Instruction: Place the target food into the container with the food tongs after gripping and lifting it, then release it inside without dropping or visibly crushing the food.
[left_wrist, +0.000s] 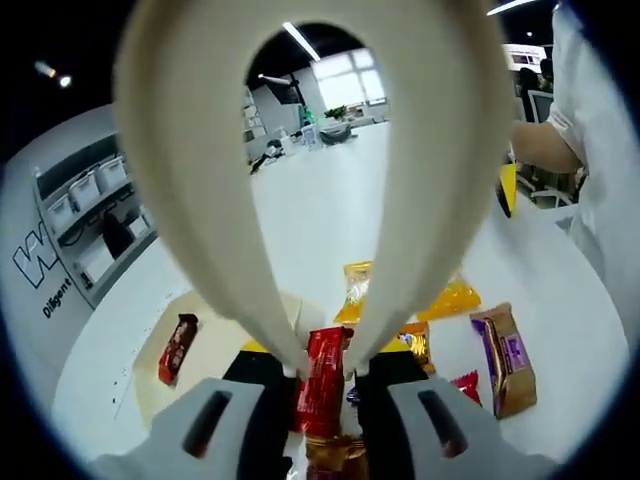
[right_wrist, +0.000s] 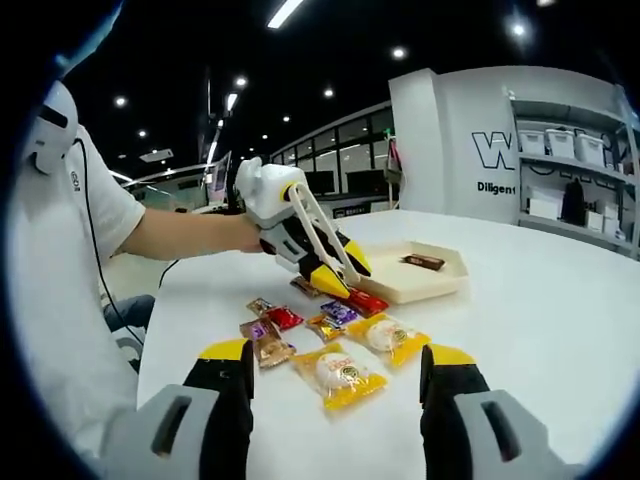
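The red snack packet (left_wrist: 324, 380) sits pinched between the tips of the white food tongs (left_wrist: 300, 200), which the left gripper (left_wrist: 325, 425) squeezes closed around it. In the right gripper view the same packet (right_wrist: 366, 301) lies at the near edge of the pile of wrapped snacks, just beside the tray (right_wrist: 440, 285), with the tong tips (right_wrist: 340, 278) on it; whether it has left the white table (right_wrist: 560, 330) yet I cannot tell. So the step in hand looks like gripping, with the lift just about to begin.

The tray, the likely container, already holds one dark red bar (right_wrist: 423, 262) and sits beside the packet on the side away from the person. Around the packet lie a purple-wrapped bar (left_wrist: 505, 358), yellow packets (right_wrist: 340, 375) and other small sweets.

The right gripper (right_wrist: 335, 400) hangs over the table on the near side of the pile, jaws spread wide and holding nothing.

Next comes a steady lift, a short carry over the tray's rim, then a gentle easing of the tongs, keeping the squeeze light so the wrapper is not crushed.
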